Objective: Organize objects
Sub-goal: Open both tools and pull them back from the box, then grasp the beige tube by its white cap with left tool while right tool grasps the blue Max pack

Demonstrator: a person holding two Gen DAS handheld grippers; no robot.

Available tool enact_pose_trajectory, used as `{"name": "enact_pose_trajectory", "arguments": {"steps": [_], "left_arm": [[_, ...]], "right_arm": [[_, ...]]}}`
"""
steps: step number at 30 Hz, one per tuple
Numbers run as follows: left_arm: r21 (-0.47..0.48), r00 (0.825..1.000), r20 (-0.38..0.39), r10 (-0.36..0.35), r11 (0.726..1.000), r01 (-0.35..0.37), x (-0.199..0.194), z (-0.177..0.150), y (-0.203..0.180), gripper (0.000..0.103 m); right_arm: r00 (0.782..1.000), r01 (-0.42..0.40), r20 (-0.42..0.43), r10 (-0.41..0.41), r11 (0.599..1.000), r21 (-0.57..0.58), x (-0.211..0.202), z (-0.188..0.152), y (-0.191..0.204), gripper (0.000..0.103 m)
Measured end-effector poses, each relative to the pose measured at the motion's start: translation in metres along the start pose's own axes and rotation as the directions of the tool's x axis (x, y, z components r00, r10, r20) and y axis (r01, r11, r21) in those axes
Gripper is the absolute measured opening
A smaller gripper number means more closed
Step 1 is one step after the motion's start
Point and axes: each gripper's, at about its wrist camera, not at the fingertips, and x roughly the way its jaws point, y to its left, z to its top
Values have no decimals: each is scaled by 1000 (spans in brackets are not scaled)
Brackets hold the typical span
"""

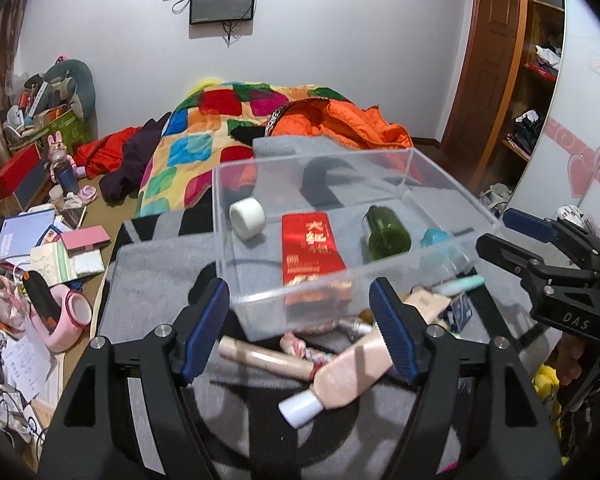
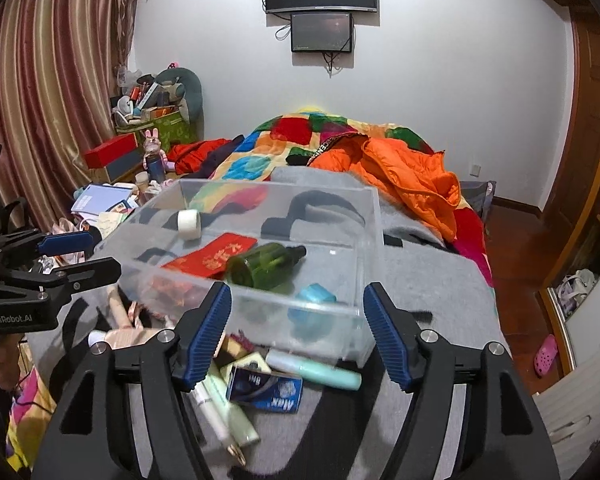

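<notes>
The left gripper (image 1: 300,320) was held wide open and empty above a pink tube with a white cap (image 1: 340,376) lying on the grey blanket (image 1: 148,280). The right gripper (image 2: 298,320) was likewise spread wide, nothing held, over a blue box (image 2: 266,390) and a mint tube (image 2: 312,368). Just beyond stood a clear box (image 1: 452,200) holding a white roll (image 1: 247,218), red envelope (image 1: 310,248), green bottle (image 1: 386,234) and a blue object (image 2: 312,312).

Both jaws gape wide: the left hand-held gripper (image 1: 300,320) sits level beside the right hand-held gripper (image 2: 298,320), neither holding anything.
</notes>
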Motion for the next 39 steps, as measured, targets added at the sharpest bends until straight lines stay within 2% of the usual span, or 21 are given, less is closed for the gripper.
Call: {"name": "enact_pose_trajectory", "arguments": {"steps": [4,6,15,22,28,31,33,35,39], "left_arm": [[-12,1000,-22,-2,1000,1,1,-13,2,72],[-14,999,-37,-4,1000,4,3,-21,3,72],[-28,995,-94,-29,999,27,15,-47,4,72],[-59,990,-125,-58,997,51,25,-61,2,72],[-53,991,-119,-68,997,62,26,-65,-4,57],[-40,991,-114,-71,997,67,24,-65,-7,50],[-38,990,-115,-76,997,72,22,-66,-7,41],[-47,990,-111,-90,995,86,18,-67,-7,38],[-49,988,-109,-113,993,108,9,-72,-8,33]], "right_arm": [[999,-5,-33,5,1000,10,0,-11,-1,67],[998,-18,-57,20,999,34,2,-19,-4,72],[988,-32,-149,45,996,88,21,-44,-4,73],[976,-76,-193,102,988,138,33,-55,-3,73],[972,-97,-199,122,987,132,38,-56,6,69],[967,-127,-198,158,979,161,41,-55,4,60],[965,-141,-193,175,974,179,40,-55,1,54],[964,-152,-189,188,971,186,39,-55,0,46],[968,-140,-181,173,974,179,37,-54,1,45]]}}
